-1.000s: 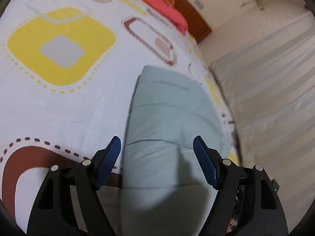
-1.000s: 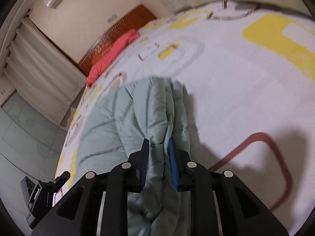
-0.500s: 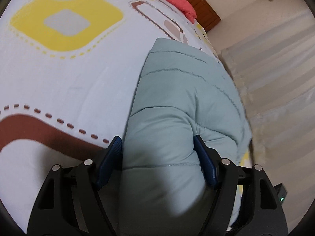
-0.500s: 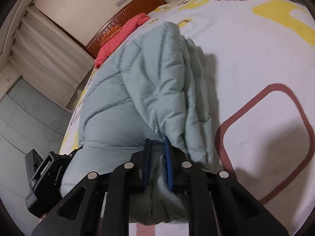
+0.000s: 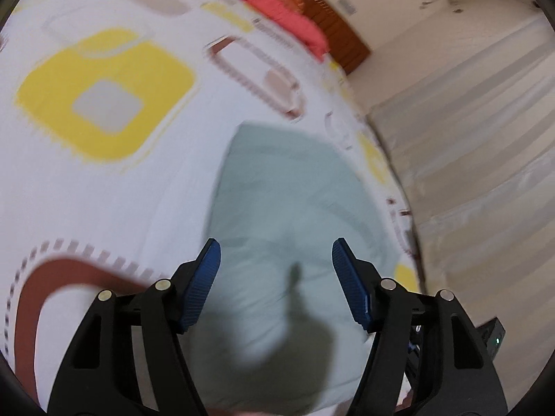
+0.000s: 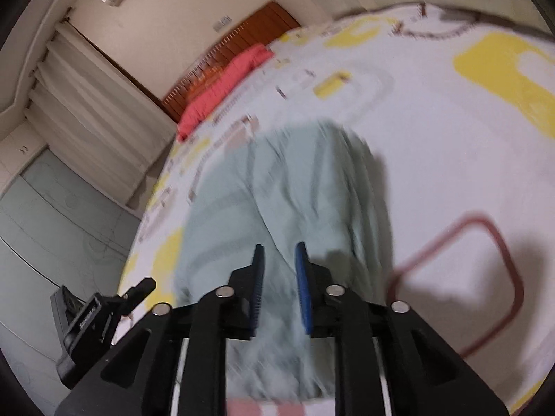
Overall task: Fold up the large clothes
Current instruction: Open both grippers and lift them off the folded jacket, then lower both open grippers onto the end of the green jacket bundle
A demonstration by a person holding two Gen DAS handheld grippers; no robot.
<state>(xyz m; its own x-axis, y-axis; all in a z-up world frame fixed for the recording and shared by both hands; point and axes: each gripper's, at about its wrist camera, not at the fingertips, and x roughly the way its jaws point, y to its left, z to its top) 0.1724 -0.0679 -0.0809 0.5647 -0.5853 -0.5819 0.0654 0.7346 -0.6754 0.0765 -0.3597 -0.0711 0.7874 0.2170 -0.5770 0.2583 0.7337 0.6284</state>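
The pale green padded garment (image 5: 291,215) lies folded on the bed (image 5: 104,190), along the bed edge that faces the curtains (image 5: 485,138). Its long axis runs toward the wooden headboard (image 5: 333,31). A red pillow (image 5: 274,7) lies at the headboard end, well apart from the garment.

Left gripper (image 5: 275,279): the jaws stand spread and are closing. The garment shows between the blue pads (image 5: 201,287), but the pads do not press on it. The picture is blurred.

Right gripper (image 6: 279,280): the jaws stand a narrow gap apart and are opening. Green fabric shows in the gap. The pads (image 6: 302,284) appear clear of the fabric; the blur prevents a firmer reading.

In the right wrist view, the garment (image 6: 295,190) shows creased quilting and casts a shadow on the bed sheet (image 6: 451,138) on the side away from the curtains. The left gripper's body (image 6: 93,319) appears beyond the bed edge, beside the garment's near end.
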